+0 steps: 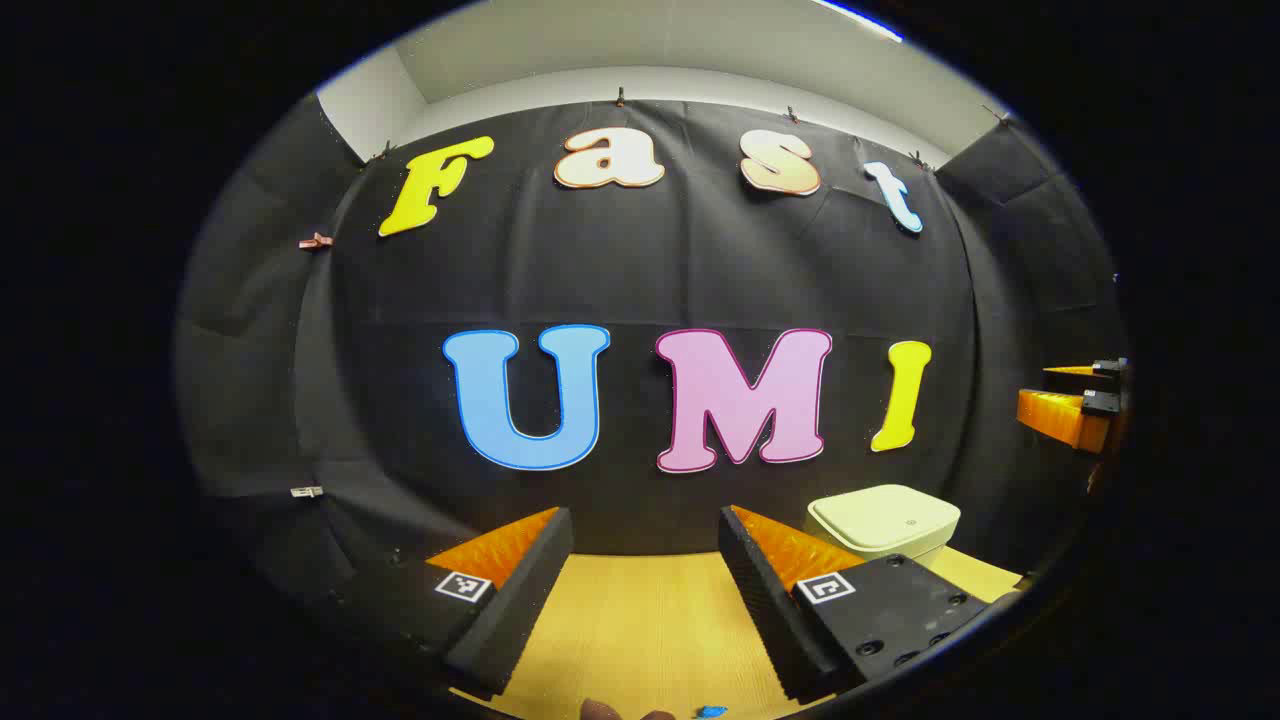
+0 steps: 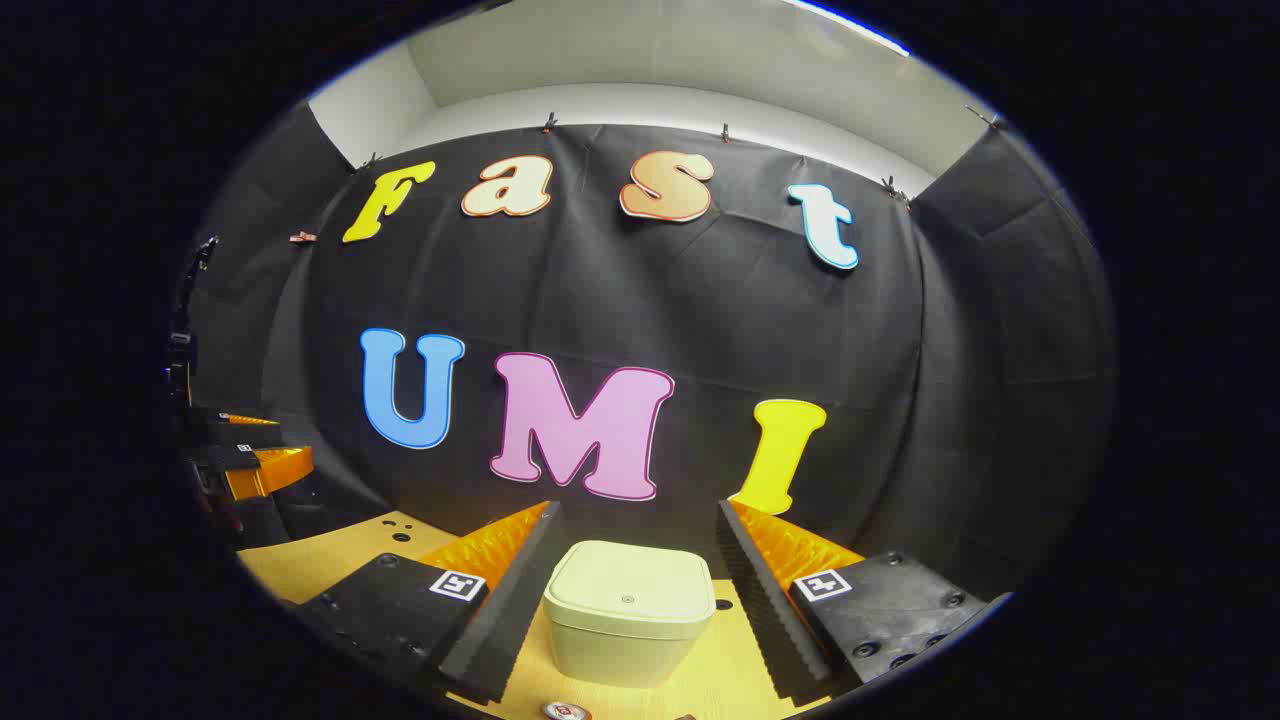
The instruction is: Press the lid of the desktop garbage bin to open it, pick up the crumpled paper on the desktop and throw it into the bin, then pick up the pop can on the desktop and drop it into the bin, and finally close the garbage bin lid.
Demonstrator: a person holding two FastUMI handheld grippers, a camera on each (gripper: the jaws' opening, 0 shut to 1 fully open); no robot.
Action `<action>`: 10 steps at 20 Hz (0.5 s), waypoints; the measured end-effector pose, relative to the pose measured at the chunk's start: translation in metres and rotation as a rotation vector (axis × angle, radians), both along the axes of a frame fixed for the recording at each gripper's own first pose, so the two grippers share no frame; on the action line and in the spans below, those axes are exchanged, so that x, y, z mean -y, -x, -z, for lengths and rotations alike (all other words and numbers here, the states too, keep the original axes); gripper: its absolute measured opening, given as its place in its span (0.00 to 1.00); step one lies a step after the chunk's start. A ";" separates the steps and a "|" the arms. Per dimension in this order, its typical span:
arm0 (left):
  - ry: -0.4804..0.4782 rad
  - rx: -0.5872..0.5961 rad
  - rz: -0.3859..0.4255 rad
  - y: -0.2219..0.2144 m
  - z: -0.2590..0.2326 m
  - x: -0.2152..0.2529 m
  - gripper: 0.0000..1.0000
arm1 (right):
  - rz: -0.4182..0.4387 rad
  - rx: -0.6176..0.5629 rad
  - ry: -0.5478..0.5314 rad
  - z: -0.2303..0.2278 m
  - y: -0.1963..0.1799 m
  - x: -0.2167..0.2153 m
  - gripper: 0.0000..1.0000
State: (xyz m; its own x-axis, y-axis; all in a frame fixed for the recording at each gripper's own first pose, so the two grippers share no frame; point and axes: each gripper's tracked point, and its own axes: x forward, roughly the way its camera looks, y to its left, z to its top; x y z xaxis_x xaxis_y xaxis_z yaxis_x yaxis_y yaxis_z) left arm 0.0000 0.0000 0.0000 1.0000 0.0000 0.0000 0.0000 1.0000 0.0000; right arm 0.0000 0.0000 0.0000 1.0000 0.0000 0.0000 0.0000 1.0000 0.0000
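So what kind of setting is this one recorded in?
Most likely a small purpose-built recording booth, not a real home: black cloth wall clipped up on all sides, a bare light wooden table, and just a closed desktop bin staged on it.

**Desktop surface and items resting on it**

The supporting surface is a light wood-grain desktop (image 2: 330,555), with a few small dark holes near its far edge to the left of the bin in the right gripper view. One pale, cream-coloured garbage bin (image 2: 627,610) stands upright directly on it, lid down flat, close to the black cloth wall behind. In the left gripper view the same bin (image 1: 884,520) sits on the far right part of the desktop (image 1: 640,620). Nearer than the bin, at the bottom edge of the right gripper view, a small round red-and-white object (image 2: 566,711) lies on the wood; identity cannot be determined. A small blue scrap (image 1: 711,712) shows at the near edge in the left gripper view.
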 end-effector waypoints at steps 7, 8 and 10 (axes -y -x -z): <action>-0.011 -0.004 0.026 0.000 0.001 0.020 0.95 | -0.051 0.017 0.055 -0.004 0.007 -0.009 0.96; -0.015 -0.004 0.029 0.001 0.001 0.022 0.95 | -0.060 0.021 0.062 -0.006 0.007 -0.012 0.96; -0.029 0.005 0.028 0.003 -0.002 0.022 0.95 | -0.069 0.034 0.079 -0.009 0.007 -0.013 0.94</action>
